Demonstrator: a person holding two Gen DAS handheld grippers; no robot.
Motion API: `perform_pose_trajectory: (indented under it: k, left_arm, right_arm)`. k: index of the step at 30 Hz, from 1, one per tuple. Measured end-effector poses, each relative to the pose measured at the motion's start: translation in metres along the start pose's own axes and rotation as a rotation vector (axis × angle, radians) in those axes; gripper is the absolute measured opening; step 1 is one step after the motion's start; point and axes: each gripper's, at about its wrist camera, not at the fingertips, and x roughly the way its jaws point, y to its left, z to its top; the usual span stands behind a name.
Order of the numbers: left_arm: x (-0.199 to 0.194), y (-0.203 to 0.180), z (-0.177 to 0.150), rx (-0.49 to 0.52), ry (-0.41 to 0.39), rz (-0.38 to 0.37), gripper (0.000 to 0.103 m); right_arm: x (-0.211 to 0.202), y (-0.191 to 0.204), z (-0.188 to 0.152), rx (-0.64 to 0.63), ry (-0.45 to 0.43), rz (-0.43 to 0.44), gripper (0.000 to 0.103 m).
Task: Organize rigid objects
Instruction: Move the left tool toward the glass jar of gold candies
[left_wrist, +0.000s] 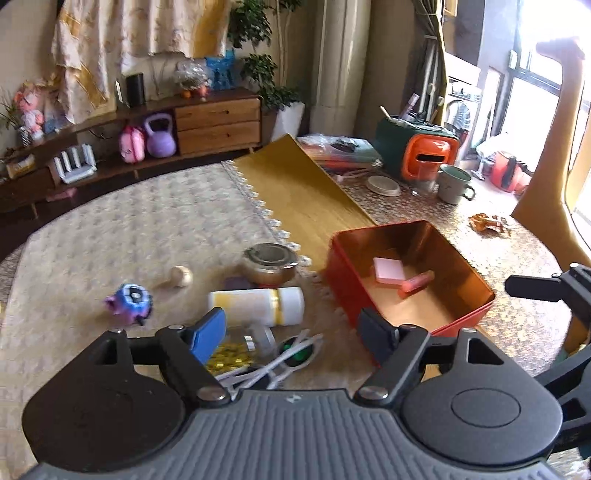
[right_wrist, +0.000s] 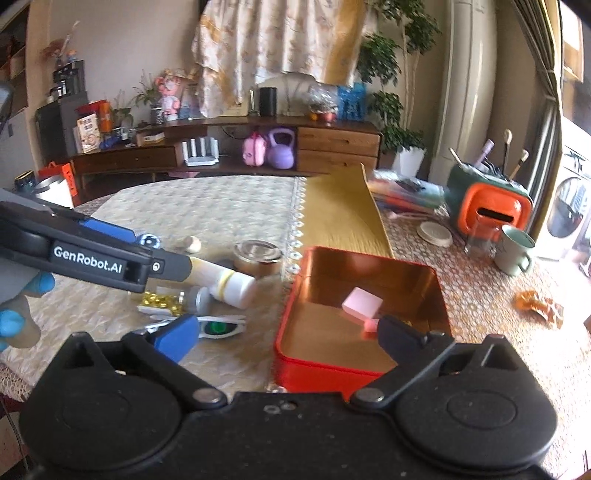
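so far the tin (right_wrist: 406, 273) holds only a pink block (right_wrist: 361, 303) and tube (left_wrist: 416, 280); bottle (left_wrist: 258, 305), can (left_wrist: 269, 263), toy (left_wrist: 130, 300) wait on the table. both grippers (left_wrist: 291, 328) (right_wrist: 286, 332) gape empty.

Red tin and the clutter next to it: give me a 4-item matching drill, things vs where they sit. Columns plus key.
Things:
1. pink block
2. white bottle
3. green mug
4. round metal tin

Places:
A. upright on the patterned cloth, beside the orange-fronted container
B. lying on its side on the cream cloth, left of the red tin
C. inside the red tin
D. standing on the cream cloth behind the lying bottle, near the lace edge

Pairs: 1-C, 2-B, 3-A, 4-D
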Motion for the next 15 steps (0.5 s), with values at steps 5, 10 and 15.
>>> perform_pose_trajectory:
  k: [5,10,15]
  left_arm:
    - [-0.010,0.014,-0.011,0.010,-0.042,0.041,0.084]
    - [-0.011,0.032,-0.017,-0.024,-0.042,0.068,0.084]
    - [-0.009,0.052,-0.023,-0.070,-0.029,0.077,0.084]
  right_arm:
    - [0.003,0.014,-0.003,-0.006,-0.001,0.026,0.103]
    - [0.011,0.026,-0.010,0.011,0.014,0.068,0.103]
    - [0.016,0.043,-0.016,-0.015,0.025,0.098,0.103]
